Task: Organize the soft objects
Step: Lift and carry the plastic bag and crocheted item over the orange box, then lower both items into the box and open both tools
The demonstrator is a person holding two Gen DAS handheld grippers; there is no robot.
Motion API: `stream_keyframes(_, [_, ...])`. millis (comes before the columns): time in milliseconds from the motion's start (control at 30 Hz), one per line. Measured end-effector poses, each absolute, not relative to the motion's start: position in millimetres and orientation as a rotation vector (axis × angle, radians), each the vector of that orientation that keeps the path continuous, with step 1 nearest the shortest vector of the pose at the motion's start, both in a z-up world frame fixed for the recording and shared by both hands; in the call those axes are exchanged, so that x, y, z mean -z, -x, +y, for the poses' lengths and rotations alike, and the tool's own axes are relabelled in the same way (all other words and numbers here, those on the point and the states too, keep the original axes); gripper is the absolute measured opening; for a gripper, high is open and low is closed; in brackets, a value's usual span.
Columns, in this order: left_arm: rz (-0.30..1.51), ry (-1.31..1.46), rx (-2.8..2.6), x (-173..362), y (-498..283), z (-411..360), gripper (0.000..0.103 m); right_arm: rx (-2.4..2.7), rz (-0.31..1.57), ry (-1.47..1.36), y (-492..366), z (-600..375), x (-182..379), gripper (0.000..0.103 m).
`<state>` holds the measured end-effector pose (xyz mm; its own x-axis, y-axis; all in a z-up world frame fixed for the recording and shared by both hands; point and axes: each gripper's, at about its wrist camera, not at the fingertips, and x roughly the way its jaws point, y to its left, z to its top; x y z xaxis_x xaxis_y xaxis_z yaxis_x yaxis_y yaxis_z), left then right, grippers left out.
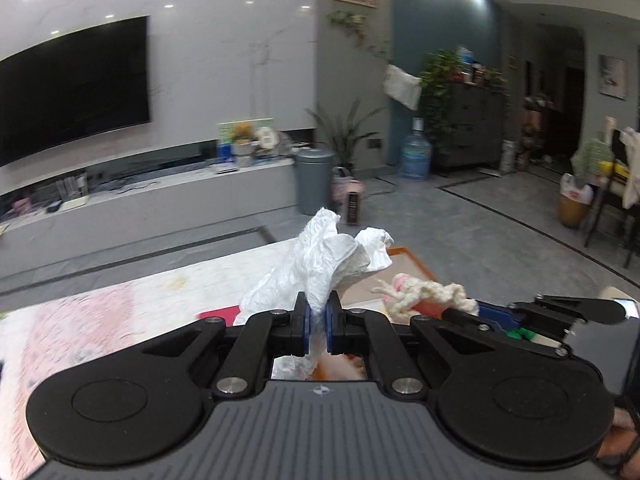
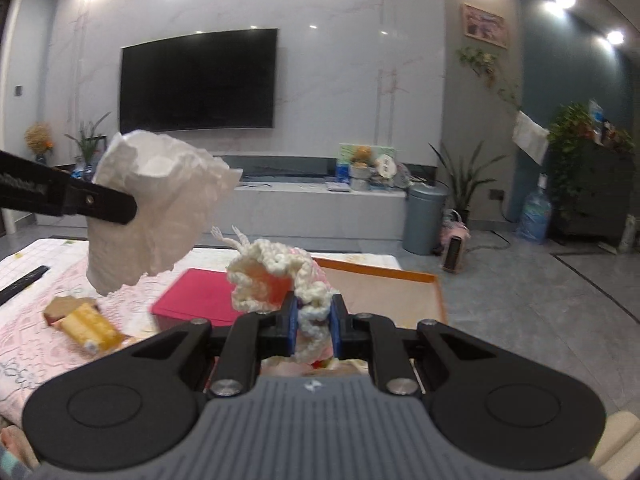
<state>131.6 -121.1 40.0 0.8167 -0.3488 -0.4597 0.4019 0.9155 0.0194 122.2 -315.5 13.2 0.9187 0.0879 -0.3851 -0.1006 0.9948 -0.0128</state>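
Note:
My left gripper (image 1: 317,314) is shut on a crumpled white tissue (image 1: 320,264) and holds it up above the table. The tissue also shows in the right wrist view (image 2: 156,208), pinched by the left gripper's black fingers (image 2: 100,202). My right gripper (image 2: 314,316) is shut on a cream crocheted net with a pink-orange thing inside (image 2: 272,280), lifted above the table. That crocheted thing also shows at the right of the left wrist view (image 1: 424,296), with the right gripper's fingers (image 1: 560,312) beside it.
The table has a pale patterned cloth (image 2: 36,344). On it lie a red flat box (image 2: 192,296), an orange-rimmed tray (image 2: 384,292), a yellow snack pack (image 2: 88,324) and a black bar (image 2: 20,282). A TV wall, cabinet, bin and plants stand behind.

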Motion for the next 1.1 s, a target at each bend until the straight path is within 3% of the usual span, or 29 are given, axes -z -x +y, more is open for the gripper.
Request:
stream_keyframes(367, [0.582,-0.150,0.552,-9.3,-178.3,-179.2,0.008,-0.031,0.525,-0.153,-151.2,-403.5,1.9,0.014])
stream_keyframes(1100, [0.922,-0.355,0.426,77.6,-221.8,-215.9,0.008,-0.075,0.842,-0.159,-218.1,-382.4,62.8,0.020])
